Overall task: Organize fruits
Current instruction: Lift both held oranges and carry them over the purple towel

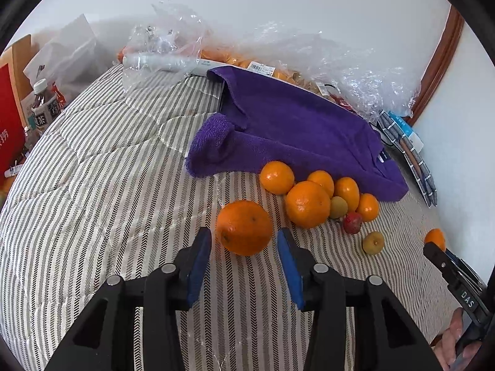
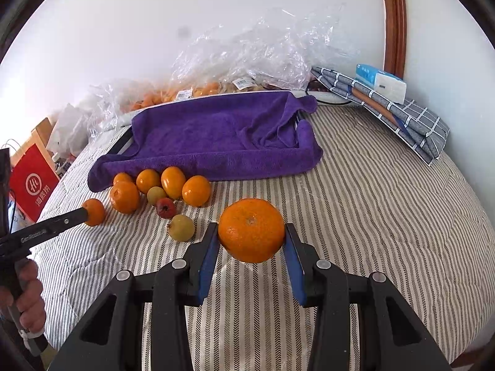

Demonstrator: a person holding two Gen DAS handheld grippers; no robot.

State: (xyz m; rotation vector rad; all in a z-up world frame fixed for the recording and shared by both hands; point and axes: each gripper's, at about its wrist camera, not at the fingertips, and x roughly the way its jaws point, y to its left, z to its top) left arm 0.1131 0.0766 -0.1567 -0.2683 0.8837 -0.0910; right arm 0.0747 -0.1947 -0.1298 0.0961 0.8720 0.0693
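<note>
Blue pads of my right gripper [image 2: 251, 247] are clamped on a large orange [image 2: 251, 230], one pad against each side, lifting it clear of the striped bed [image 2: 371, 216]. That gripper tilts down toward the bed. My left hand [image 2: 29, 303], at 8 o'clock in the right wrist view, grips its tool's handle. My left gripper [image 1: 244, 256] also tilts down, its pads standing apart on either side of another orange [image 1: 244, 227] that rests on the bed; gaps show on both sides. At 1 o'clock from that orange lies a cluster of fruits [image 1: 324, 198], against the edge of a purple towel [image 1: 294, 123].
</note>
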